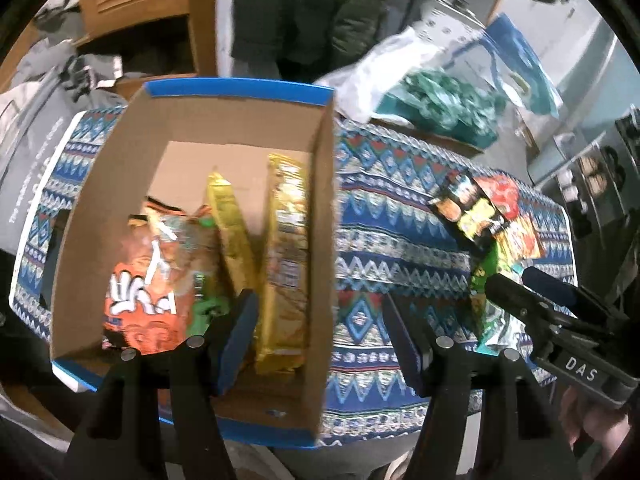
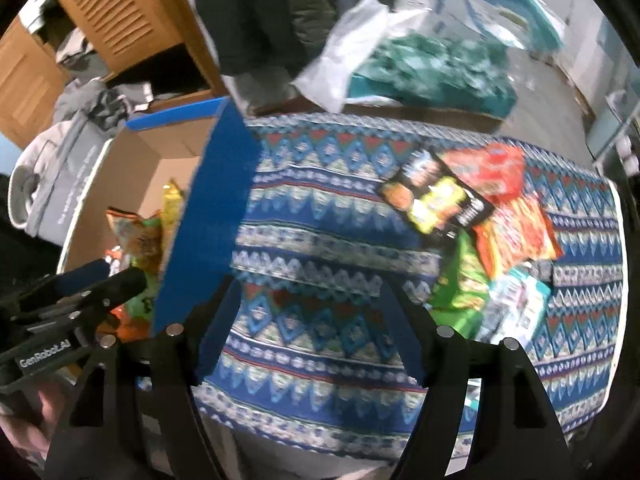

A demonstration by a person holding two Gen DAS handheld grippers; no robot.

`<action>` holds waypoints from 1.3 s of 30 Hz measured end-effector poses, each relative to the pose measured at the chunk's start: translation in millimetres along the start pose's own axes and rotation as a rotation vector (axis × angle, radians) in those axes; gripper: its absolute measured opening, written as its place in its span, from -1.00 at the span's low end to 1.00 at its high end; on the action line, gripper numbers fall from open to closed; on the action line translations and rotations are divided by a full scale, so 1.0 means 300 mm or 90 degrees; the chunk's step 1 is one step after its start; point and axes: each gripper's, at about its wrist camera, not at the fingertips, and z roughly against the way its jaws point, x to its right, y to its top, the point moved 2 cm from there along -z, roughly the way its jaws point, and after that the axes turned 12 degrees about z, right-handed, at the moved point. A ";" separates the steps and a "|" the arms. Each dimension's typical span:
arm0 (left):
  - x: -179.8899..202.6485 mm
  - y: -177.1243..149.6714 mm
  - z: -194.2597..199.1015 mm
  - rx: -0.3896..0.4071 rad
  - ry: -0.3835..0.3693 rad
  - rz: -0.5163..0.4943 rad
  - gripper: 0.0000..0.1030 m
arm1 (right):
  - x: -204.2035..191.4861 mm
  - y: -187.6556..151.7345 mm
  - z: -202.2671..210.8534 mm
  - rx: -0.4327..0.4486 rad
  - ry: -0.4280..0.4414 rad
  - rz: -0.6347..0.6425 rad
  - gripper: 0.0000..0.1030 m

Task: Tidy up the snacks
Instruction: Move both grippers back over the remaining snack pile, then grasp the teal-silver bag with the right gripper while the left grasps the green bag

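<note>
- While both grippers stand spread and empty, the left gripper (image 1: 320, 336) hangs over the brown cardboard box with blue rim (image 1: 240, 88), which keeps the sorted packets upright.
- Orange crinkled snack bag (image 1: 144, 304) and gold foil packet (image 1: 286, 264) stand inside.
- Right gripper (image 2: 316, 328) faces the loose pile: black printed snack packet (image 2: 436, 200), red snack bag (image 2: 492, 172), on the blue patterned tablecloth (image 2: 320, 208).

Through the left wrist camera I logged an open brown cardboard box with blue outer walls (image 1: 224, 120) on a blue, white and red zigzag-patterned tablecloth (image 1: 392, 216). Inside stood an orange crinkled snack bag (image 1: 148, 300), a narrow gold foil packet (image 1: 232, 232) and a long yellow foil packet (image 1: 286, 264) against the right wall. My left gripper (image 1: 320, 340) hung over that wall, jaws apart, nothing between them. My right gripper (image 1: 516, 292) reached a loose pile of multicoloured snack packets (image 1: 484, 208) on the right.
</note>
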 end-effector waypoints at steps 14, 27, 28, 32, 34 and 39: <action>0.264 -0.094 -0.066 -0.032 0.002 -0.103 0.34 | 0.288 -0.138 0.044 0.005 -0.036 -0.107 0.52; 0.441 -0.140 -0.180 -0.066 -0.019 -0.133 0.45 | 0.527 -0.281 -0.034 -0.049 -0.083 -0.206 0.54; 0.450 -0.141 -0.191 -0.068 -0.019 -0.133 0.45 | 0.535 -0.290 -0.044 -0.054 -0.082 -0.212 0.54; 0.480 -0.142 -0.236 -0.072 -0.019 -0.127 0.45 | 0.553 -0.311 -0.095 -0.074 -0.079 -0.228 0.54; 0.490 -0.143 -0.259 -0.075 -0.018 -0.125 0.45 | 0.561 -0.320 -0.127 -0.088 -0.078 -0.233 0.54; 0.504 -0.155 -0.311 -0.090 -0.010 -0.129 0.45 | 0.581 -0.341 -0.202 -0.116 -0.076 -0.254 0.54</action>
